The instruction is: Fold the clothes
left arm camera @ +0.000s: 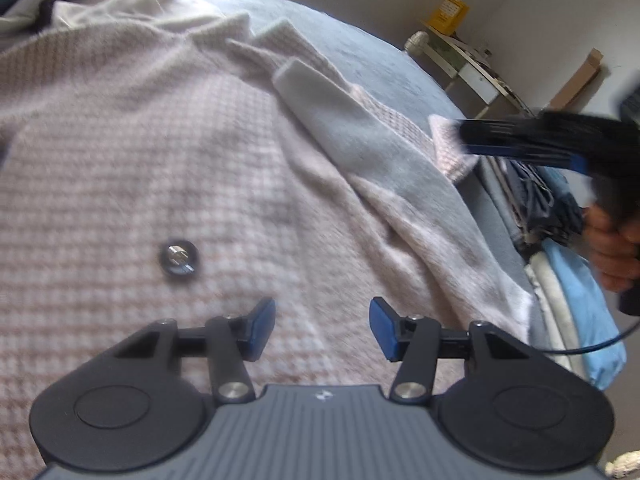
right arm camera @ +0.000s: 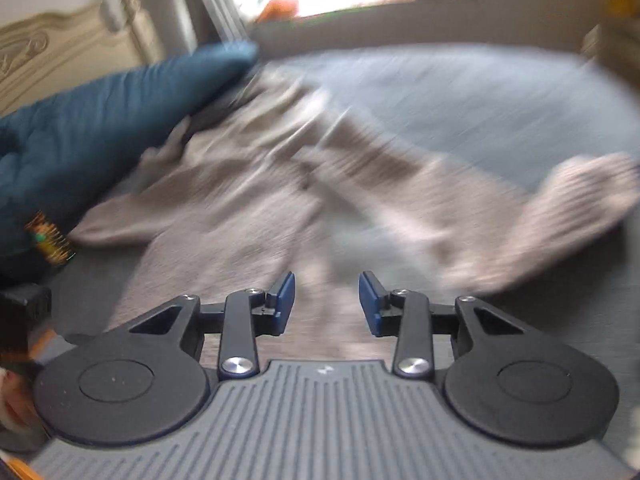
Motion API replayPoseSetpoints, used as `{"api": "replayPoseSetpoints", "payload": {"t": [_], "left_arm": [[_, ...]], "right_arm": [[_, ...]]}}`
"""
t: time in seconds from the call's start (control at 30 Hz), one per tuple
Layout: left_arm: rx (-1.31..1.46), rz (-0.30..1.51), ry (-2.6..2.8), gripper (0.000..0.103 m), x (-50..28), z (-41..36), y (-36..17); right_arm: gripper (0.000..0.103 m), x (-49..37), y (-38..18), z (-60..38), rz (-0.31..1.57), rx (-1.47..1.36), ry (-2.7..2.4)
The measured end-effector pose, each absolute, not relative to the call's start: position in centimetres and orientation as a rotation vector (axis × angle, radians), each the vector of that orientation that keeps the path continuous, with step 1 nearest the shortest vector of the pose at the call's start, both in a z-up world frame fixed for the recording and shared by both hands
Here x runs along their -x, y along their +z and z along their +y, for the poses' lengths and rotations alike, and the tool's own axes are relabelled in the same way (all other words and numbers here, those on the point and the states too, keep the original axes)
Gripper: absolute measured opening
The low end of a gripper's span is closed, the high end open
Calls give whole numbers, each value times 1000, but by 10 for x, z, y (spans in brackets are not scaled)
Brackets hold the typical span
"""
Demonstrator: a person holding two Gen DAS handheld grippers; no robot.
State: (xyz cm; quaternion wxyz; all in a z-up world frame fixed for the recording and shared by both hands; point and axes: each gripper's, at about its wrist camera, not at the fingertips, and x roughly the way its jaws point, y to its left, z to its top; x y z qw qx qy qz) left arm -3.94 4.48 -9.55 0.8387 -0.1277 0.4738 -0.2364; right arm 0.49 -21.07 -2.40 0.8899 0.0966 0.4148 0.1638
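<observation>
While our left gripper (left arm camera: 322, 330) and right gripper (right arm camera: 327, 305) hover with jaws open and empty, the pink jacket (left arm camera: 168, 152) lies rumpled, unfolded on the bed (left arm camera: 360, 56).

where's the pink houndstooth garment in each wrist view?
Left wrist: pink houndstooth garment fills the left and centre, a metal button on it, under the open left gripper.
Right wrist: same garment, motion-blurred, spread across the centre ahead of the open right gripper.
Shared landmark: grey-blue bedspread beyond the garment.
</observation>
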Motion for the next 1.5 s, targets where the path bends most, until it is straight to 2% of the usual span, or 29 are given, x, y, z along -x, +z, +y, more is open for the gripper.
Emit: {"api": "replayPoseSetpoints", "payload": {"t": [0.27, 0.57, 0.7, 0.77, 0.8, 0.83, 0.93, 1.5], "left_arm": [[261, 937, -436, 52, 19, 70, -100], [270, 898, -408, 51, -12, 89, -116], [279, 913, -390, 50, -21, 95, -128], [282, 919, -383, 50, -23, 97, -132], [279, 918, -383, 50, -23, 97, -134], [272, 914, -380, 50, -24, 98, -135], [249, 900, -373, 49, -26, 97, -136], [137, 834, -344, 48, -69, 93, -139]], "right_arm": [[34, -112, -102, -136, 931, -311, 319], [32, -163, -143, -147, 967, -473, 236], [34, -172, -148, -148, 976, -518, 264], [32, -173, -147, -145, 981, -519, 301], [25, -173, -147, -143, 985, -509, 319], [12, -172, -146, -140, 983, -478, 324], [4, -169, -140, -133, 946, -395, 333], [3, -190, -118, -131, 809, -382, 380]]}}
